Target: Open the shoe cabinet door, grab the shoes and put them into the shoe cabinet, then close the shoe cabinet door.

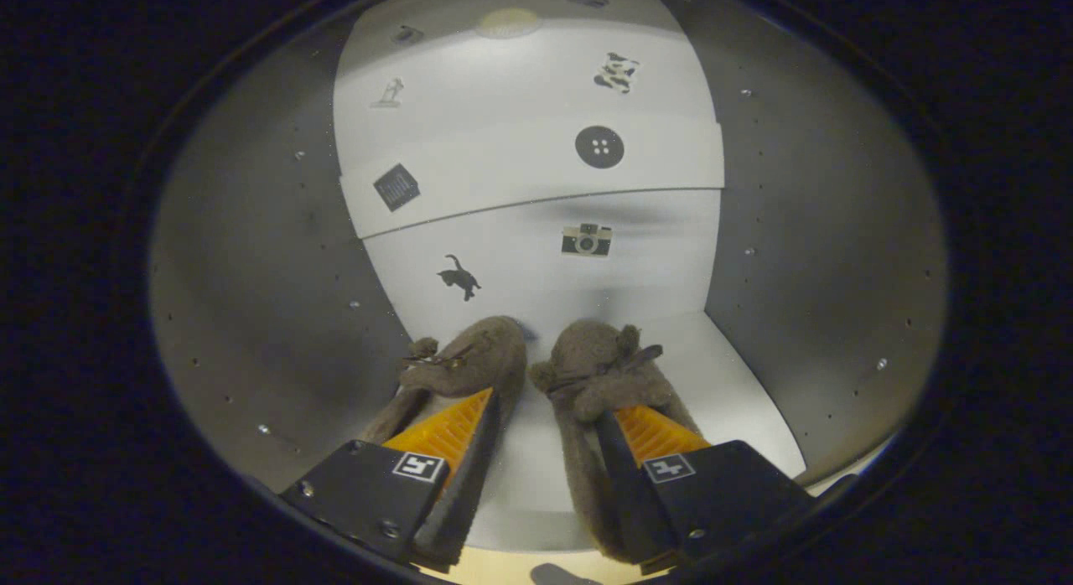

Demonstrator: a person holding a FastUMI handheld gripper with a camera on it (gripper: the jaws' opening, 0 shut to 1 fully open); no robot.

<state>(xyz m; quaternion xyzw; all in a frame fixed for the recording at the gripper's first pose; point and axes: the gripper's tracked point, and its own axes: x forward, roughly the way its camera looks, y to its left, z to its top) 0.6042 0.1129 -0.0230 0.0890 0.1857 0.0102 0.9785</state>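
Note:
Two brown fuzzy slippers stand side by side on the white floor (738, 375) of the shoe cabinet, toes toward the back wall. The left slipper (469, 359) and the right slipper (599, 363) are a little apart, with bare floor between them. My gripper (549, 409) is open and reaches into the cabinet from the front. Its left finger lies in the opening of the left slipper and its right finger in the opening of the right one. The inner walls of both slippers lie between the fingers, and the heels are partly hidden behind them.
The cabinet's back wall (536, 149) is white with small stickers and a horizontal seam. Grey side walls (268, 258) dotted with shelf-pin holes close in left and right (821, 233). A pale wooden surface (495, 568) shows below the cabinet's front edge.

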